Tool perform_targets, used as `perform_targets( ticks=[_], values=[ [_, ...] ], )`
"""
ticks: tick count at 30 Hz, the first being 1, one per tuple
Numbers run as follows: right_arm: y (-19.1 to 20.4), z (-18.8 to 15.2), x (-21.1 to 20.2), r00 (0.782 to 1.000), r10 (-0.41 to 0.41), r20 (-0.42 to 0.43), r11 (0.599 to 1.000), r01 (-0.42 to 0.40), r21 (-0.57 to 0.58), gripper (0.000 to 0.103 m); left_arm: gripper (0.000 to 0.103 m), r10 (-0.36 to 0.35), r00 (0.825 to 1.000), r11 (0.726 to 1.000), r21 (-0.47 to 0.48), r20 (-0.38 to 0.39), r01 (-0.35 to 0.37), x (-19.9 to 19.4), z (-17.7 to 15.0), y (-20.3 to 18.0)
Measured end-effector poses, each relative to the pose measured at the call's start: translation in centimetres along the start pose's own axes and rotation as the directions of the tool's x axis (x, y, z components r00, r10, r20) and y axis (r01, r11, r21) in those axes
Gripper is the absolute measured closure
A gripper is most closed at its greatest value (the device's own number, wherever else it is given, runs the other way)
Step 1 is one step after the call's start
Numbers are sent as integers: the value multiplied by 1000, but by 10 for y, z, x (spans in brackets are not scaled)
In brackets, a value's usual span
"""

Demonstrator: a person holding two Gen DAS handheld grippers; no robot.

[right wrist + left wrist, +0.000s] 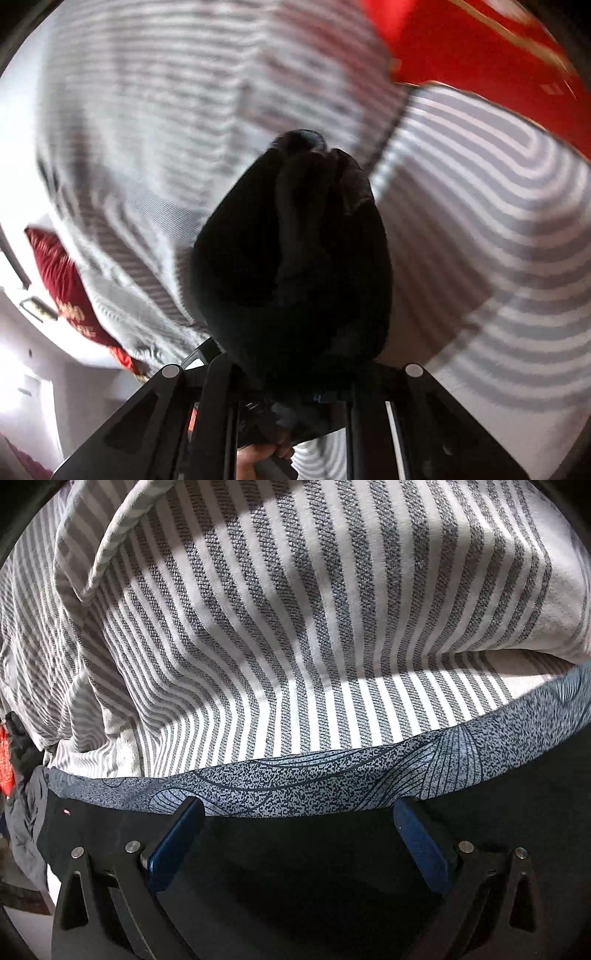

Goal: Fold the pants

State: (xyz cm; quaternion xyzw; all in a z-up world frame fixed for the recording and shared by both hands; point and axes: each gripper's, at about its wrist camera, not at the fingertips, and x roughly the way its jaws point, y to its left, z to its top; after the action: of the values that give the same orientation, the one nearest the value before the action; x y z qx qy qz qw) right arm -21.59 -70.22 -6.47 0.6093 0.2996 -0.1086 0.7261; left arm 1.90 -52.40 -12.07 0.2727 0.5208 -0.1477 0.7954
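While the right claw (295, 391) grips bunched black pants (291, 251)
Left claw (297, 814) gapes above them, ready to pinch a fold.

One pair of pants (291, 251), two grippers (299, 812).

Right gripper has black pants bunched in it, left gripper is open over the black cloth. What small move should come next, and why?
Probably lower the left gripper and close it on the black pants. Its jaws stand open with nothing pinched, just short of the blue patterned sheet, while the right gripper is already shut on the bunched cloth. A fold likely needs both ends held.
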Motion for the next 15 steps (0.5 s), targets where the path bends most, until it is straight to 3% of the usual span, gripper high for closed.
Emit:
perform_targets(
  ticks=[5,7,10,13,15],
  values=[
    [46,-15,6,1000,-6,-1,995,6,-102,87,0,-104,994,995,-6,12,104,-25,-12,5],
    [58,-22,12,1000,-9,-6,993,9,-120,87,0,-108,994,993,51,-30,110,-16,-22,-9],
    [70,-36,22,999,-24,-26,990,21,-140,87,0,-113,993,992,61,15,112,-16,-29,-12],
    [88,-48,27,999,-40,-20,982,36,-183,87,0,-189,981,982,11,-46,190,-15,-27,7],
    [102,-54,33,998,-59,-24,975,52,-217,87,0,-205,978,979,-26,-44,204,-20,-31,31]
  ],
)
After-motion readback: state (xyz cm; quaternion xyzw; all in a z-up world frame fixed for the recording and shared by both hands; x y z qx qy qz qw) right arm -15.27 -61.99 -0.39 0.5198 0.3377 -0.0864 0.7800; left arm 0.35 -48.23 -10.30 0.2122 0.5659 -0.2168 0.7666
